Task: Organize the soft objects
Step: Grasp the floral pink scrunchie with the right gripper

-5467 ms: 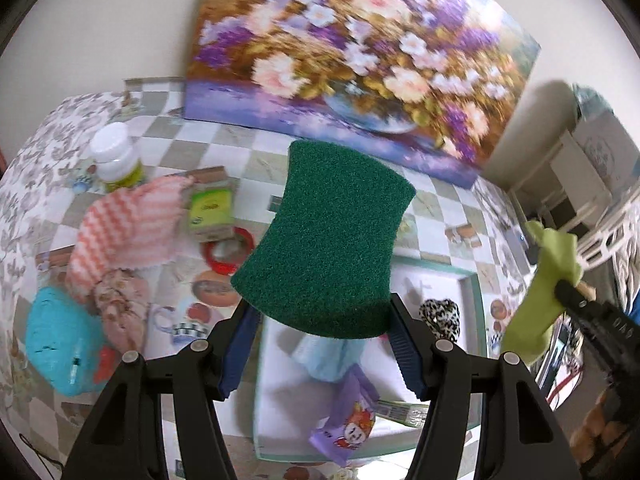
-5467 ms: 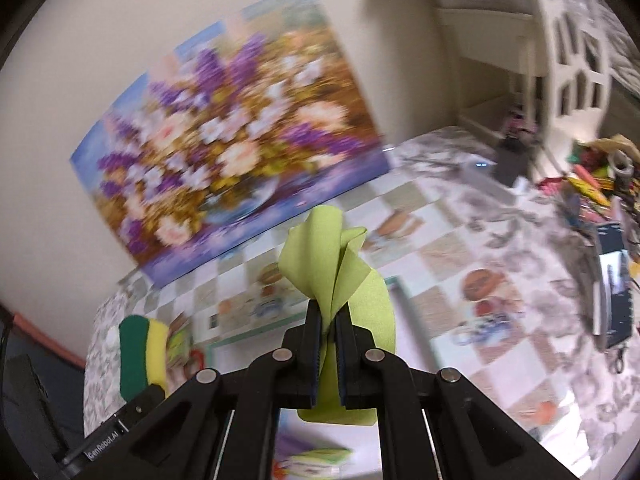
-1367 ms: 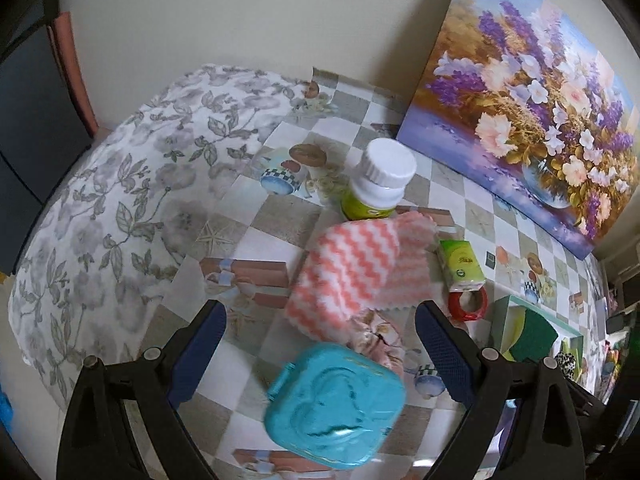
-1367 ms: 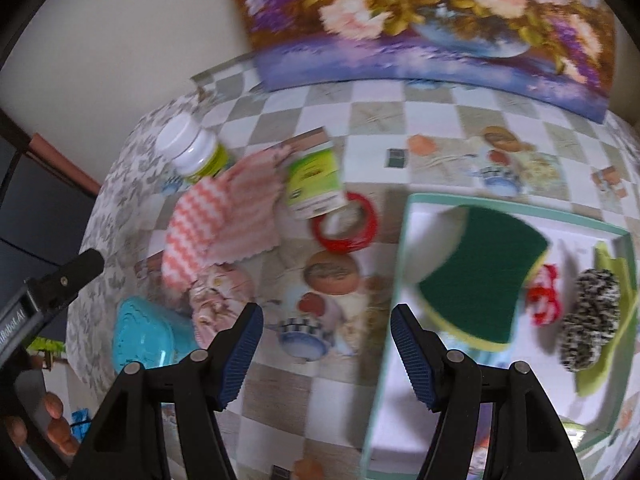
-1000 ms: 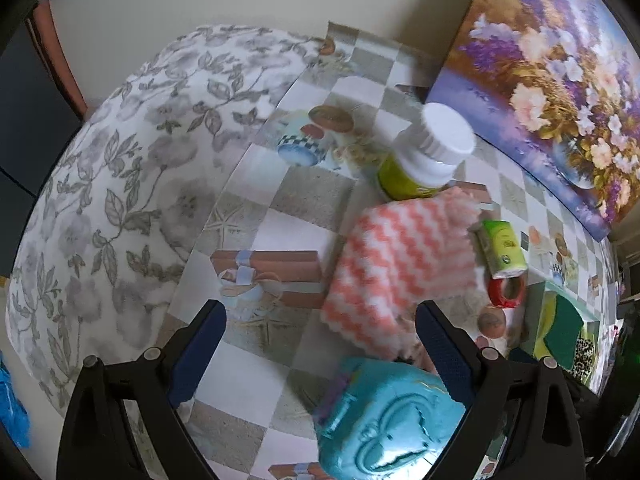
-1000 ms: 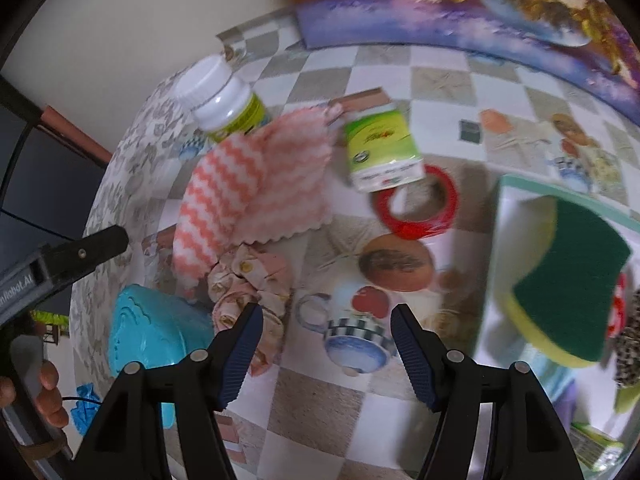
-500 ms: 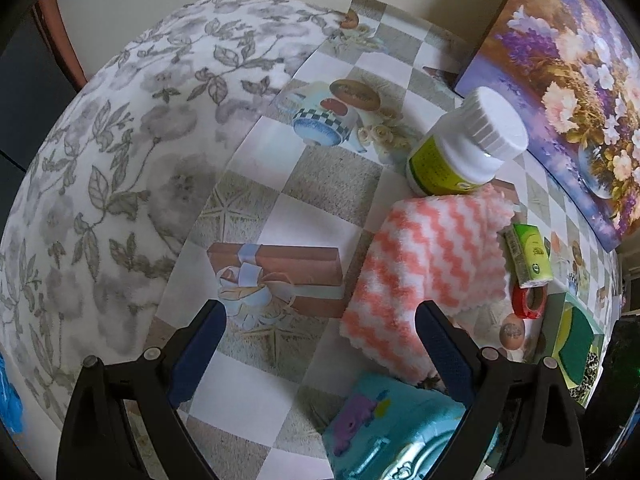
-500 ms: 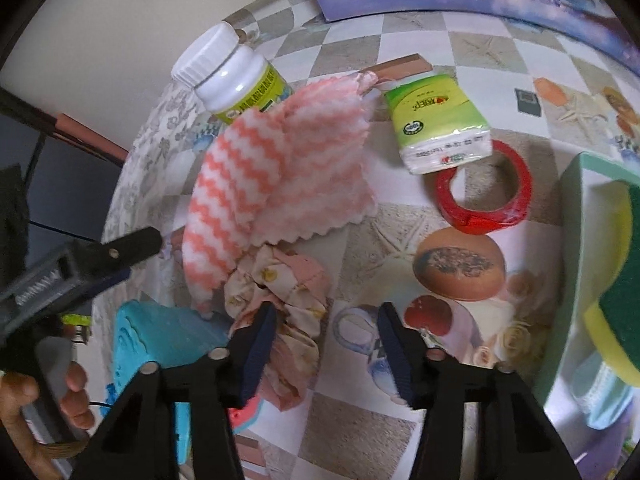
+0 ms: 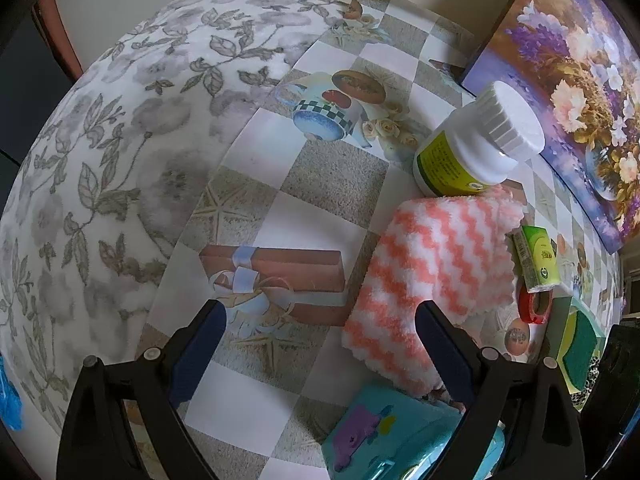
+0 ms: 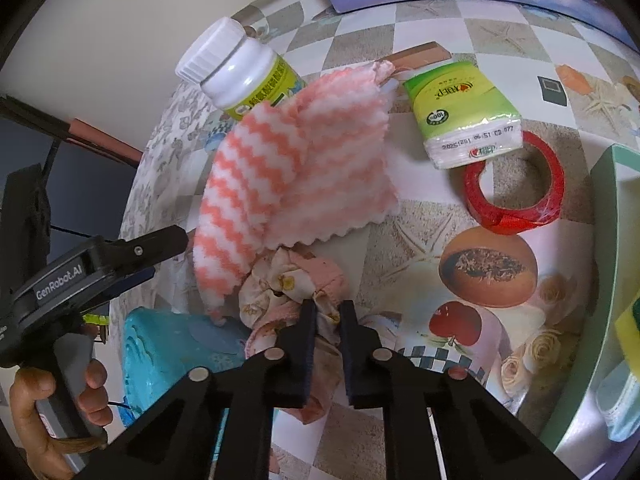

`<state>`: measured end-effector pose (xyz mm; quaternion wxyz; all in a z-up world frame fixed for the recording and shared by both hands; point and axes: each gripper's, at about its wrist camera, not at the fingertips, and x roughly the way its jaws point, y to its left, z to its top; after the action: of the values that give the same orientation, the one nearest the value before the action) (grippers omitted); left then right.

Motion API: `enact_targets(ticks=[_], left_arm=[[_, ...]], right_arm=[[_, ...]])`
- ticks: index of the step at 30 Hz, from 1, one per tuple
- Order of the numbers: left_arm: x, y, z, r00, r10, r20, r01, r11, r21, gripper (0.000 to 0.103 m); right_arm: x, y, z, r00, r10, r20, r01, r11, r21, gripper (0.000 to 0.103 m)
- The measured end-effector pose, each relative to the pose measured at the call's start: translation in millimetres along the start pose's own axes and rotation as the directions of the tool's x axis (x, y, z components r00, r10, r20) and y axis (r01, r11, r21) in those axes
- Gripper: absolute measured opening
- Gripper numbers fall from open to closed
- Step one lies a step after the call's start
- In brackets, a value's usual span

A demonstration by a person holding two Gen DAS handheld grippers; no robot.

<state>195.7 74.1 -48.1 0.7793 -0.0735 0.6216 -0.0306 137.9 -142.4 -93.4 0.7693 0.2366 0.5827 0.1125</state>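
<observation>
A tabletop covered in a checked, picture-printed cloth is shown from two handheld claws. Farthest left in the right claw's view, the left claw (image 10: 160, 248) is seen from the side, with "GenRobot.AI" printed on its black body; in its own view its blue-padded jaws are spread wide and hold nothing. Just ahead of it and toward its right jaw lies a pink and white zigzag cloth (image 9: 432, 280), folded, its long axis running away from the claw up to a white-capped bottle (image 9: 476, 144) with a green label whose writing cannot be read. A turquoise box (image 10: 168, 352) sits directly below that claw. In the middle, the right claw (image 10: 327, 322) is seen with its jaws drawn nearly together on the near edge of a floral scrunchie (image 10: 296, 284), which is bunched right at the fingertips and partly tucked under the lower edge of the zigzag cloth. The scrunchie appears to be pinched, though a full grip cannot be confirmed. The coming lift is judged to depend on this overlap: the cloth lies just beyond the scrunchie and may be dragged along. Ahead and to the right of this claw, a green tissue pack (image 10: 464, 112) is stamped with a date code partly readable as "06:51 CD 077" and rests against a red tape roll (image 10: 516, 188). At far right, the teal rim of a tray (image 10: 604, 208) is visible, where soft things are collected.
</observation>
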Motion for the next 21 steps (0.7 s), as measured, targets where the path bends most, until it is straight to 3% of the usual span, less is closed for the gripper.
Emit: enact_targets(ticks=[11, 17, 21], left_arm=[[28, -32, 13, 0.998, 0.009, -0.063, -0.003, 0.995, 0.1, 0.095], [38, -55, 21, 0.994, 0.051, -0.098, -0.032, 0.981, 0.191, 0.095], [49, -74, 28, 0.984, 0.132, -0.117, -0.095, 0.956, 0.278, 0.091]], right_arm=[[-21, -27, 6, 0.987, -0.154, 0.048, 0.153, 0.988, 0.019, 0.008], [-26, -41, 8, 0.984, -0.173, 0.05, 0.17, 0.984, 0.054, 0.008], [-31, -47, 7, 0.983, -0.179, 0.048, 0.176, 0.983, 0.058, 0.008]])
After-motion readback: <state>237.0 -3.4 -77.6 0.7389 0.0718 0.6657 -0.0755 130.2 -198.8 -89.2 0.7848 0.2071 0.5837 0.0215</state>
